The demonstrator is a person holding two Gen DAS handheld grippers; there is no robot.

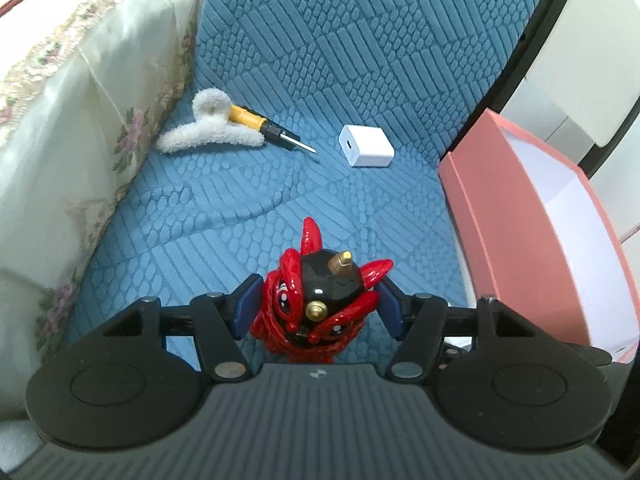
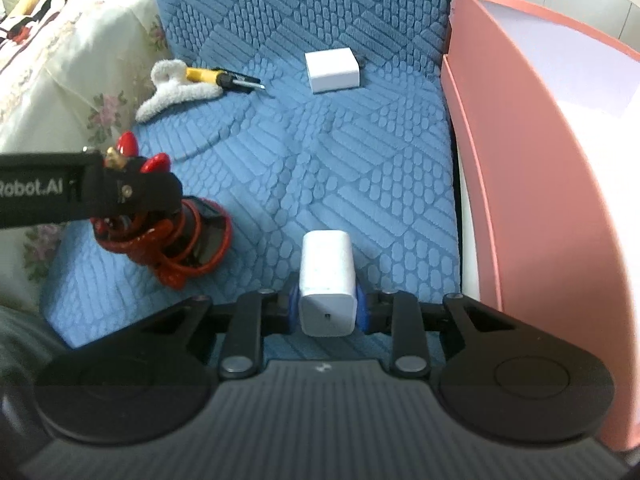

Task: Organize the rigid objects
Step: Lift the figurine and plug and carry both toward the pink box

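Cushion point(image 1: 360, 60) of blue quilted fabric filled the left wrist view, bounded on the left by a floral cover point(image 1: 80, 120) and on the right by a pink box point(image 1: 520, 220) with a white inside; bare fabric lay open across the middle; the left gripper point(image 1: 316, 308) stood about half open, its blue pads closed on the sides of one red and black figurine point(image 1: 320, 300), upright between them; farther off lay one fluffy white hair claw point(image 1: 208, 128) touching one yellow-handled screwdriver point(image 1: 264, 126), and one white charger point(image 1: 366, 147) apart from them.

From the right wrist view, the pink box point(image 2: 520, 160) walled the right edge; the right gripper point(image 2: 327, 308) was nearly closed, clamped on a second white charger point(image 2: 327, 280); the figurine point(image 2: 176, 240) stood to its left.
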